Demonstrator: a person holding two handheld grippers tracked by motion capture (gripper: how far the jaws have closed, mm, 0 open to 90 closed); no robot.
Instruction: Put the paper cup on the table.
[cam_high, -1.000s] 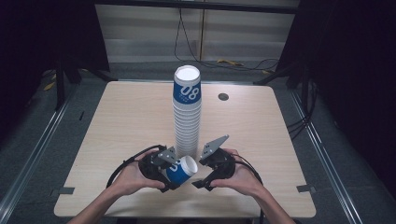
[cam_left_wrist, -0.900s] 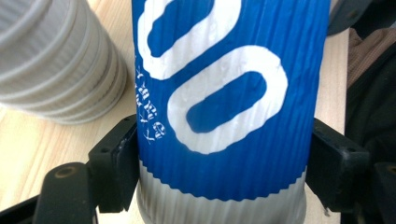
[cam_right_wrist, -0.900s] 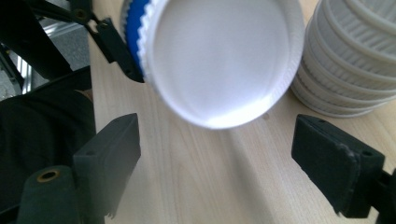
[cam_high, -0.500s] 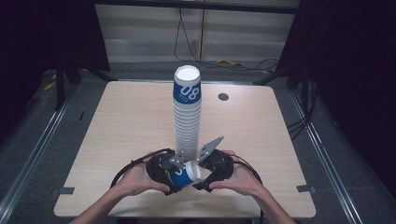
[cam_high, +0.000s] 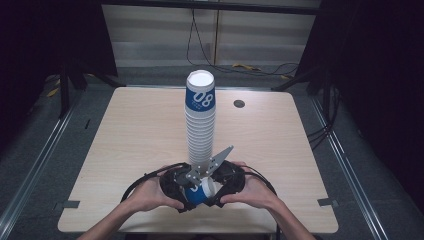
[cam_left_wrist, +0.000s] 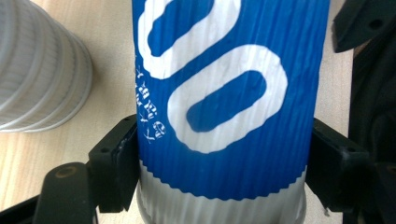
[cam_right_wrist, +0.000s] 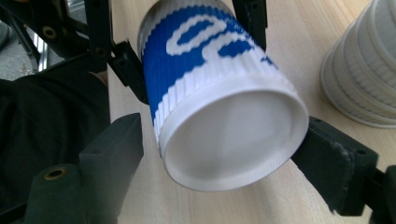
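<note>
A blue paper cup (cam_high: 200, 192) with white print lies on its side near the table's front edge, held between both hands. My left gripper (cam_left_wrist: 224, 158) is shut on its blue body (cam_left_wrist: 224, 93), one pad on each side. My right gripper (cam_right_wrist: 219, 144) straddles the cup's white end (cam_right_wrist: 229, 140), which faces its camera. Its jaws have just been opening a little, and the pads still sit against the cup's rim. The left gripper's fingers (cam_right_wrist: 123, 65) cross the cup farther up. A tall stack of cups (cam_high: 201, 125) stands just behind.
The wooden table (cam_high: 125, 130) has a small dark round insert (cam_high: 239, 103) at the back right. The stack's ribbed white foot (cam_left_wrist: 37, 70) stands close beside the held cup. Black cables loop around both hands at the front edge (cam_high: 145, 180).
The right gripper has come in from the right and taken the cup's end between its jaws. Both hands have drawn together and a little nearer the front edge.
</note>
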